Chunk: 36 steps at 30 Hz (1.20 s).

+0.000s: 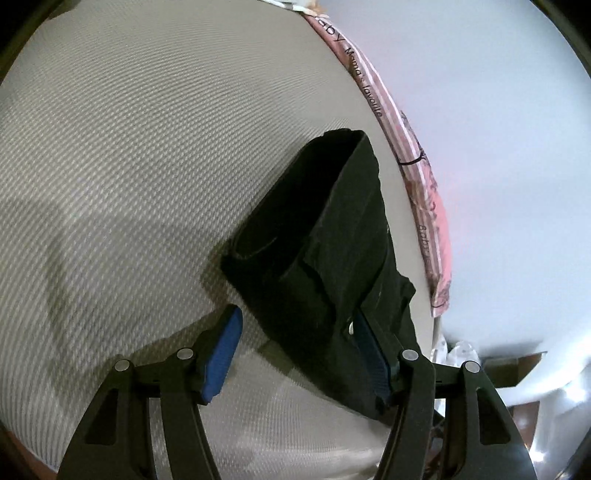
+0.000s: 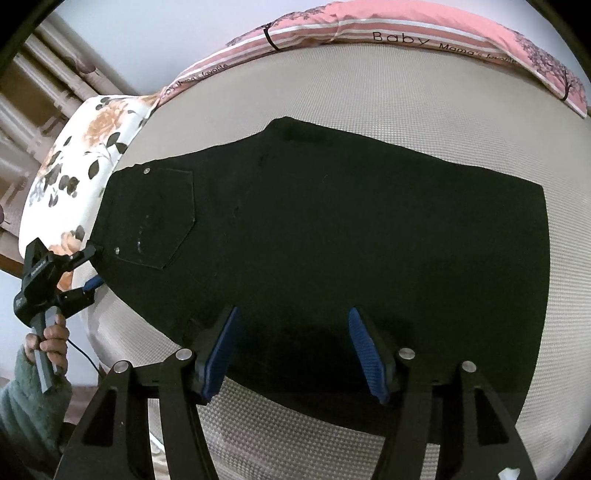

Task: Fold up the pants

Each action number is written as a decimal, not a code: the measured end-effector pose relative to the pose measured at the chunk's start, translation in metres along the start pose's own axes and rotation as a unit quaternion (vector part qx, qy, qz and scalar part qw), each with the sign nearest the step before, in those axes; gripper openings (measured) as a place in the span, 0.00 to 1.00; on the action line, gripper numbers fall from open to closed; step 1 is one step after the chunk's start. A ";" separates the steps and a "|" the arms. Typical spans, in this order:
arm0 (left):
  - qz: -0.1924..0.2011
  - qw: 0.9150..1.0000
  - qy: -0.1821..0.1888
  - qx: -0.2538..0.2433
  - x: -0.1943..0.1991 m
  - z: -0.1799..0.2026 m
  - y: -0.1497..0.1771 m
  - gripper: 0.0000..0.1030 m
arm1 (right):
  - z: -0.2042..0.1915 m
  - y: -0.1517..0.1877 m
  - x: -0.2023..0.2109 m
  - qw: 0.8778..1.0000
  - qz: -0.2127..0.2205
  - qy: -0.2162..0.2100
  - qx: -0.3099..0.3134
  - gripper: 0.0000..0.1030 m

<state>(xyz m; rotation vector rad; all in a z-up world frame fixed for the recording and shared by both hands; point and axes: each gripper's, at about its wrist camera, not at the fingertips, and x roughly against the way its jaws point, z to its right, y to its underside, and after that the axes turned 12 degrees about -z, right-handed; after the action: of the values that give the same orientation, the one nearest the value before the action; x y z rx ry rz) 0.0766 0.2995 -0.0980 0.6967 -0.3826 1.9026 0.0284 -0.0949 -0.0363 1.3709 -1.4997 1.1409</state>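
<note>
So the black pants (image 2: 332, 229) are lying flat on the mattress (image 2: 406, 96), already doubled leg over leg from what I can tell, waistband and back pocket (image 2: 162, 214) at the left edge by the floral pillow (image 2: 85, 158), hems off toward the right. The lengthwise fold looks done to me; the crosswise folds are left.

My left tongs (image 2: 96, 266) are sitting right at the waistband corner, jaws about halfway apart. The wrist view shows fabric running between the pads, one blue pad (image 1: 225, 354) clear of it, so I'd say nothing's clamped.

My right tongs (image 2: 291, 350) hang over the near edge of the pants mid-length, also half open, gripping nothing.

The pink striped bedding (image 2: 369, 33) runs along the far edge.
</note>
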 end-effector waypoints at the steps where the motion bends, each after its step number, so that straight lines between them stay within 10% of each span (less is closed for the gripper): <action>1: 0.002 1.000 0.003 -0.002 0.000 0.000 -0.003 0.61 | -0.001 -0.001 -0.001 1.000 0.000 0.000 -0.002 0.57; 16: 0.041 0.998 0.001 -0.057 -0.020 0.023 -0.045 0.67 | -0.004 -0.010 -0.006 0.999 -0.003 -0.001 -0.033 0.57; 20: 0.022 0.996 -0.034 -0.080 -0.029 0.032 -0.043 0.32 | 0.006 -0.009 0.005 0.999 0.014 0.005 -0.041 0.57; 36: 0.036 0.987 -0.056 -0.148 -0.010 0.131 -0.012 0.23 | 0.039 0.000 0.024 0.996 0.040 0.004 -0.074 0.57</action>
<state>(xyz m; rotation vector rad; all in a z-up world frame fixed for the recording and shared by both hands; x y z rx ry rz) 0.1292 0.2254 -0.0018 0.5977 -0.7549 1.8277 0.0266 -0.1386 -0.0248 1.2142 -1.6129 1.0610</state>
